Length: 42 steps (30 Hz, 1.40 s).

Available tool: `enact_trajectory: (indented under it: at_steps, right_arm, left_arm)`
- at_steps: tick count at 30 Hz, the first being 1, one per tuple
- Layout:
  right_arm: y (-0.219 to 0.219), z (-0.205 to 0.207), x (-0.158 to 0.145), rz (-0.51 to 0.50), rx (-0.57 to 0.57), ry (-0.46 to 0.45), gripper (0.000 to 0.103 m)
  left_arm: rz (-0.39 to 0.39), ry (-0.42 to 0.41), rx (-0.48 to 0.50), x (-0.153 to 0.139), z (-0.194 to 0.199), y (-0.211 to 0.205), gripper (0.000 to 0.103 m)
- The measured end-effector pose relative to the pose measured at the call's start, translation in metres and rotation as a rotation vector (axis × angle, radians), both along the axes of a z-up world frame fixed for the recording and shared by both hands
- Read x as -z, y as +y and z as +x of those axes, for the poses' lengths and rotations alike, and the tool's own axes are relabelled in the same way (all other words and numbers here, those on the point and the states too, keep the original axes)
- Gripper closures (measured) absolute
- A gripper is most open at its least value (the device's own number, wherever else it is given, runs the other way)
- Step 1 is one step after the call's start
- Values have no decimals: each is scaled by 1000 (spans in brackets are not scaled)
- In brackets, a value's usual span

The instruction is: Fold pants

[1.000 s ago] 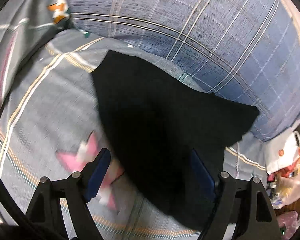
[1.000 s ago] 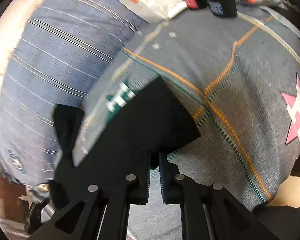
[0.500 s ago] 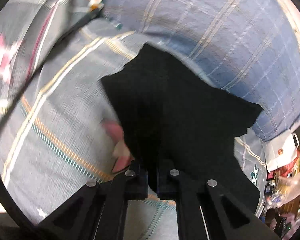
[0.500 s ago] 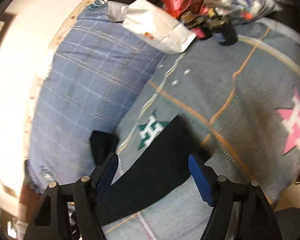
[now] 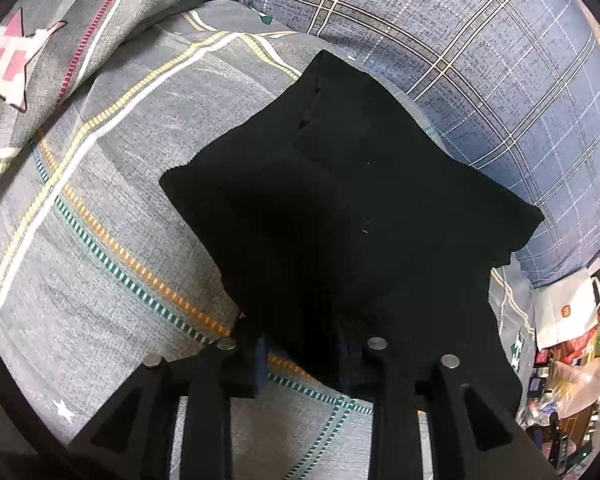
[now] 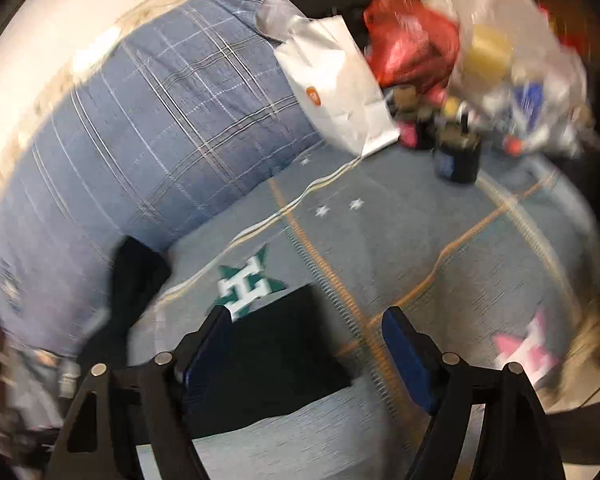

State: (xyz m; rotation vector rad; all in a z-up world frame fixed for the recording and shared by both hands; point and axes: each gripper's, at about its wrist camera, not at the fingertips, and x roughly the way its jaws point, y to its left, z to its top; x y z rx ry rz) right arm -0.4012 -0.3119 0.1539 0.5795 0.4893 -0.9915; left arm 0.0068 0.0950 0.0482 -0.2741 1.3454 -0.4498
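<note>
The black pants [image 5: 360, 200] lie folded on the grey bedspread [image 5: 100, 240], their far edge against a blue plaid pillow [image 5: 480, 60]. My left gripper [image 5: 300, 360] points steeply down at the near edge of the pants. Its jaws are opening, with a fold of black cloth loose between the blue pads. In the right wrist view my right gripper [image 6: 308, 328] hovers above a corner of the pants [image 6: 268, 360]. Its jaws stand wide and are still opening, gripping nothing. Another dark part of the pants [image 6: 136, 276] rests by the pillow [image 6: 160, 120].
A white paper bag [image 6: 336, 92], a red plastic bag [image 6: 412, 40], a black jar [image 6: 456, 156] and other clutter crowd the far end of the bed. The bedspread [image 6: 460, 260] carries green and pink star patches. A rumpled fold of bedspread [image 5: 60, 40] rises at the left.
The left gripper closed on the near edge of the pants, carried it sideways, then parted its jaws. The right gripper let go of the pants corner, opened wide and rose.
</note>
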Motion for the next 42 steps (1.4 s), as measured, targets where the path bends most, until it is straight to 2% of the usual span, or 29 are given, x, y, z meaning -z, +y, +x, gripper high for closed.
enact_trajectory:
  at_steps: [2, 3, 5, 7, 9, 11, 12, 13, 15, 16, 18, 20, 21, 24, 29, 30, 31, 32, 33, 34, 35, 37, 39, 40, 42]
  right_arm:
    - [3, 2, -1, -21, -20, 2, 18]
    - [0, 6, 5, 15, -53, 36, 11]
    - [-8, 7, 14, 79, -99, 51, 11]
    - [-16, 5, 19, 114, -95, 66, 11]
    - [-25, 2, 25, 161, -73, 74, 11]
    - [-35, 2, 33, 233, -68, 73, 13]
    - [-39, 2, 39, 287, -84, 55, 27]
    - [-41, 2, 44, 325, -99, 44, 48]
    - [-45, 4, 56, 400, -118, 45, 68]
    - [-46, 6, 62, 426, -113, 69, 69]
    - [-44, 8, 69, 439, -104, 118, 69]
    - [-42, 10, 70, 443, -112, 146, 76]
    - [-39, 11, 69, 425, -111, 168, 83]
    - [-36, 11, 65, 397, -123, 158, 93]
    - [-30, -8, 47, 367, -125, 81, 94]
    - [-26, -14, 42, 358, -130, 54, 94]
    - [-24, -18, 38, 348, -136, 36, 94]
    - [-22, -20, 35, 336, -140, 28, 94]
    - [-21, -20, 32, 327, -145, 30, 94]
    - [-21, -17, 34, 329, -147, 42, 94]
    - [-22, -14, 37, 337, -144, 67, 94]
    - [-25, -2, 39, 353, -142, 85, 94]
    - [-22, 2, 32, 334, -161, 43, 91]
    - [-18, 1, 26, 305, -165, 27, 91]
    - [-1, -8, 5, 193, -187, -38, 91]
  left_arm:
    - [12, -9, 9, -1, -1, -5, 68]
    - [16, -15, 15, -1, -3, -10, 63]
    - [23, -27, 39, -1, -7, -17, 46]
    - [56, -45, 74, -4, -13, -24, 37]
    - [106, -71, 94, -5, -18, -30, 36]
    - [137, -92, 93, -6, -22, -33, 36]
    - [146, -99, 92, -6, -24, -34, 36]
    - [152, -104, 88, -6, -25, -36, 37]
    - [163, -113, 71, -6, -25, -38, 46]
    - [167, -116, 62, -6, -26, -35, 55]
    - [140, -107, 39, -7, -26, -25, 65]
    - [107, -91, 20, -6, -18, -14, 90]
    - [107, -92, 13, -7, -18, -9, 93]
    - [51, -66, -9, -13, -21, 10, 96]
    - [-27, -90, -41, -39, -55, 64, 97]
    - [-18, -112, -50, -45, -68, 78, 98]
    - [13, -140, -67, -49, -77, 88, 103]
    - [68, -184, -102, -52, -86, 103, 103]
    - [99, -193, -126, -49, -90, 114, 103]
    - [107, -172, -138, -45, -89, 122, 103]
    - [84, -121, -138, -36, -85, 127, 103]
    - [-5, -37, -135, -25, -79, 133, 103]
    - [-32, -53, -110, -30, -84, 129, 103]
    - [-32, -74, -87, -33, -88, 121, 101]
    - [-31, -128, -14, -39, -105, 100, 83]
